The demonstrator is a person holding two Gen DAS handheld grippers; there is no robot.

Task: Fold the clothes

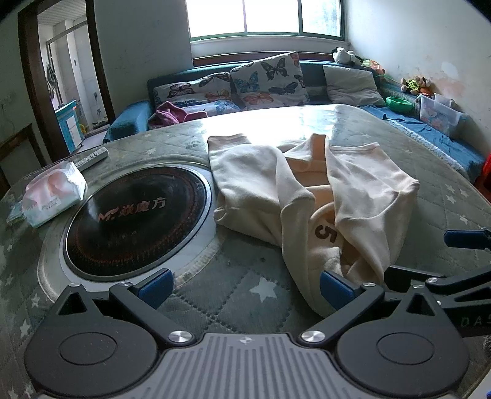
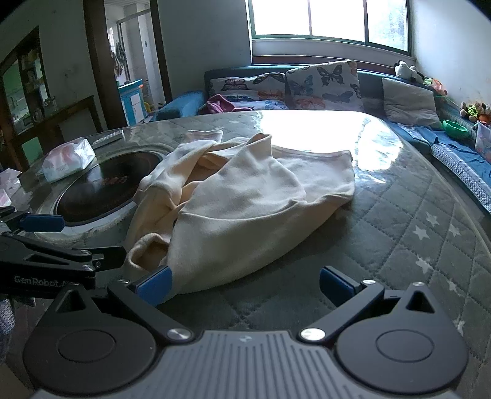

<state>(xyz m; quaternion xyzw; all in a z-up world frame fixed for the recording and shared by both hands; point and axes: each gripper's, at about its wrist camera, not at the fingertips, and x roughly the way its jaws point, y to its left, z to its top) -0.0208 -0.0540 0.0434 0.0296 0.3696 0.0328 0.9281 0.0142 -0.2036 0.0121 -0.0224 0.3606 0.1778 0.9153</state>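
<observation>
Filling the far side of the room beyond both tongs, a big window (image 1: 264, 17) pours daylight in, and under it runs a blue sofa (image 1: 429, 129) wrapping the corner, loaded with butterfly cushions (image 1: 270, 79), a grey pillow (image 1: 351, 86) and soft toys (image 1: 417, 84) off to the right. An open doorway (image 1: 61, 76) stands far left of the left tongs.

Down on the worktop (image 1: 239, 304) we have a grey quilted cover with white stars under a glossy clear sheet, glare blazing across its far half. Set into it, ahead and left of the left tongs, is a round black cooktop (image 1: 135, 218) with red lettering.

The cream sweatshirt (image 1: 276, 184) lies crumpled in the middle, a dark "5" showing in its folds, its near hem reaching right up to both tools: against the right finger of the left tongs (image 1: 245, 285), and against the left finger of the right tongs (image 2: 245, 285).

Both tongs are spread wide, blue pads apart, pinching nothing, sitting side by side at the near edge.

Smaller bits: a tissue pack (image 1: 52, 193) far left of the cooktop, and a remote control (image 1: 92, 158) just behind it.
</observation>
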